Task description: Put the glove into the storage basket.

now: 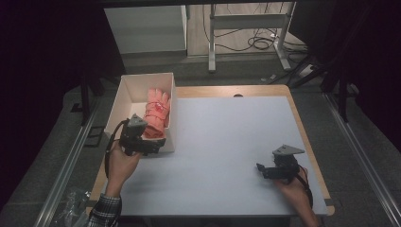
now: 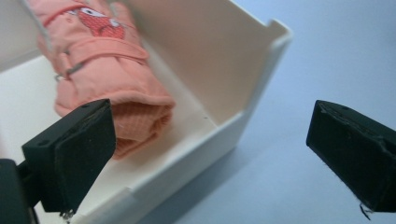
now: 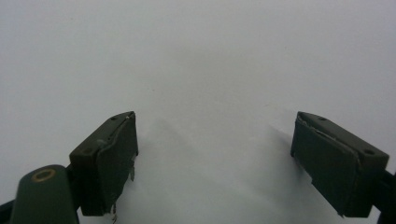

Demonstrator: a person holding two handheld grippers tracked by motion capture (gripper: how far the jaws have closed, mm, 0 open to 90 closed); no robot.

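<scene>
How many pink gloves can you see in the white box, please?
1: a pink glove lies along the right wall inside the white box, near the open left gripper. Another could be hidden beneath.

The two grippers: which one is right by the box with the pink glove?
The left gripper. Its open jaws straddle the white box's near corner, by the pink glove. The right gripper is far off over the bare table.

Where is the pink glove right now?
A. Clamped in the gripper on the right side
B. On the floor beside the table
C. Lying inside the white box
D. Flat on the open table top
C: the pink glove lies inside the white box, and the left gripper is held over the box's near corner with its jaws wide apart, holding nothing.
</scene>
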